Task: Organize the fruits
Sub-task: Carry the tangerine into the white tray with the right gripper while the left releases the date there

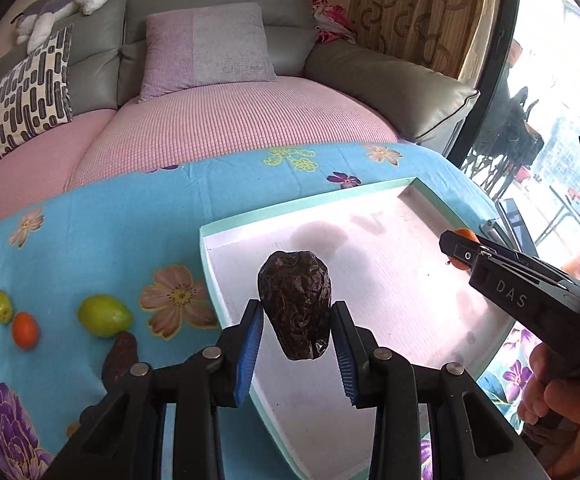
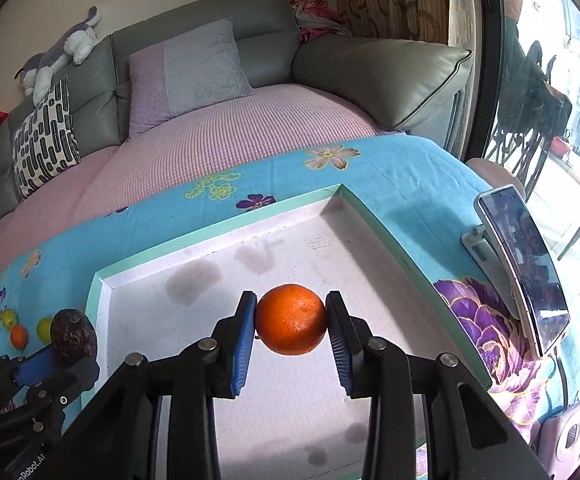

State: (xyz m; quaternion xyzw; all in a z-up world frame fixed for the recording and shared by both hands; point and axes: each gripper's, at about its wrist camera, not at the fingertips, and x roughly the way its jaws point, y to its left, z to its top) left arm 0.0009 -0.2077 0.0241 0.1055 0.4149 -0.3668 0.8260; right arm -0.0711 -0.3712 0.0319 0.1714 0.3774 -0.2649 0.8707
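My left gripper (image 1: 296, 306) is shut on a dark, wrinkled fruit (image 1: 293, 288), held over the near left corner of a white tray with a mint-green rim (image 1: 210, 236). The right wrist view shows that same dark fruit (image 2: 72, 338) at the tray's left edge. My right gripper (image 2: 291, 298) is shut on a round orange (image 2: 291, 322) above the middle of the tray (image 2: 218, 230). Its tip (image 1: 455, 250) enters the left wrist view from the right, with a sliver of orange (image 1: 465, 235) showing.
Left of the tray, on the blue flowered cloth (image 1: 130, 216), lie a small green fruit (image 1: 0, 306), a small orange fruit (image 1: 25, 330), a larger green fruit (image 1: 104, 315) and another dark fruit (image 1: 120, 354). A phone on a stand (image 2: 525, 264) is right of the tray. A sofa lies behind.
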